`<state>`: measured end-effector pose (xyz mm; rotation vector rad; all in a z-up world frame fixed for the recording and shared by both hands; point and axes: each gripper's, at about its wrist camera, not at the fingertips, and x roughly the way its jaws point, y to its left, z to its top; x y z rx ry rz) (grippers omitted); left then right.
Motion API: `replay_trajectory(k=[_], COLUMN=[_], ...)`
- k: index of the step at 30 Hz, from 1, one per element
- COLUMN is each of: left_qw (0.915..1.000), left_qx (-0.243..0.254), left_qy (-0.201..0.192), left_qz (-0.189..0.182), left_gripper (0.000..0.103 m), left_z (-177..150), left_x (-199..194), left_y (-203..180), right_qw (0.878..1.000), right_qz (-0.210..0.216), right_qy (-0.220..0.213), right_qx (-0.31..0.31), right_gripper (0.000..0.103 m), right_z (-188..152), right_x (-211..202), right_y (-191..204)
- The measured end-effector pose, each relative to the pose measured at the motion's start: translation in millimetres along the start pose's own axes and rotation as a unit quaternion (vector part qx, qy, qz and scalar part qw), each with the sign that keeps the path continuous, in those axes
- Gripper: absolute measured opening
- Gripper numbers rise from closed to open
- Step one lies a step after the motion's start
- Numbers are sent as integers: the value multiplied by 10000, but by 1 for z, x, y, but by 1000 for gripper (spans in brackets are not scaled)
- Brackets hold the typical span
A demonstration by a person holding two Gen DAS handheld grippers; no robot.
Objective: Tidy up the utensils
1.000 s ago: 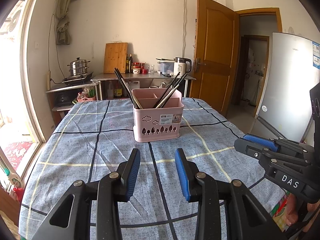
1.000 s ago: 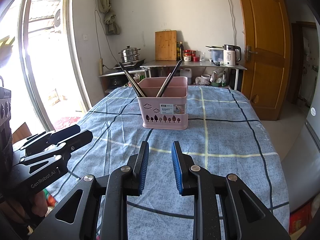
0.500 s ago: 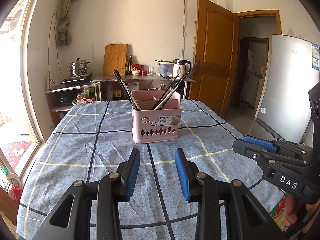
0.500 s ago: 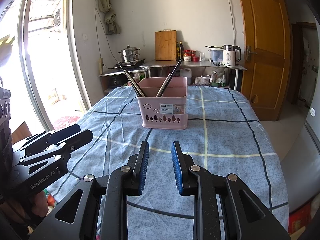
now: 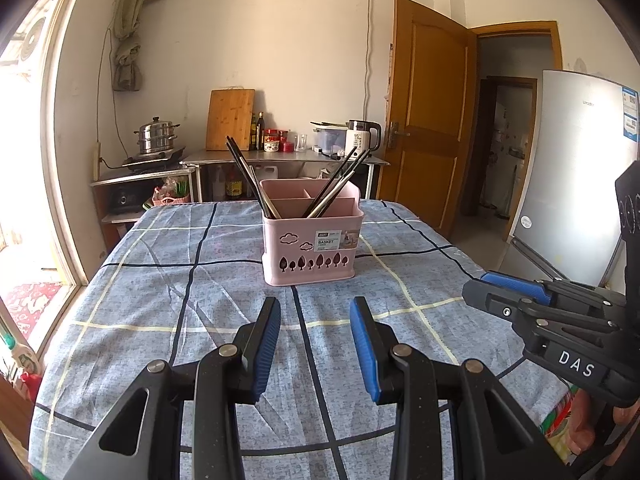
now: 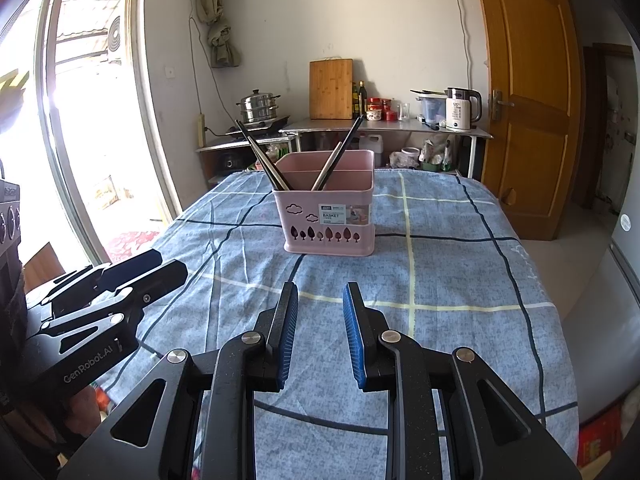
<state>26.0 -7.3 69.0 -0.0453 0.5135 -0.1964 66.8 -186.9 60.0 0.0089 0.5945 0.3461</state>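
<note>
A pink divided utensil basket (image 5: 308,246) stands in the middle of the table on a blue checked cloth (image 5: 200,292). Dark chopsticks lean out of it, one bunch to the left (image 5: 248,178) and one to the right (image 5: 338,184). It also shows in the right wrist view (image 6: 330,216). My left gripper (image 5: 315,310) is open and empty, held over the near part of the table, short of the basket. My right gripper (image 6: 320,294) is open and empty, beside the left one. Each gripper shows in the other's view, the right one (image 5: 476,286) and the left one (image 6: 170,266).
A steel counter (image 5: 280,156) behind the table holds a cutting board, bottles, jars and a kettle (image 5: 362,138). A steamer pot (image 5: 156,140) sits on a stove at left. A wooden door (image 5: 428,120) and a fridge (image 5: 580,168) are at right. A glass door (image 6: 80,120) is at left.
Both grippers stayed open and empty. The left wrist view has drifted a little, the basket sitting slightly lower and further left in it. The right view is nearly unchanged.
</note>
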Motion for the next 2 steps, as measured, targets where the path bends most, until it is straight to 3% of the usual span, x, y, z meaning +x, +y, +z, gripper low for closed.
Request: replay_trajectory(k=[2], left_qw=[10000], left_qx=[-9], left_qy=[0], left_qz=[-50], left_gripper=[36], left_z=[0], left_x=[0], left_y=[0], right_qw=[10000], right_qz=[4], right_qy=[4], right_qx=[3], right_gripper=[24], right_z=[0], right_x=[0], right_y=[0])
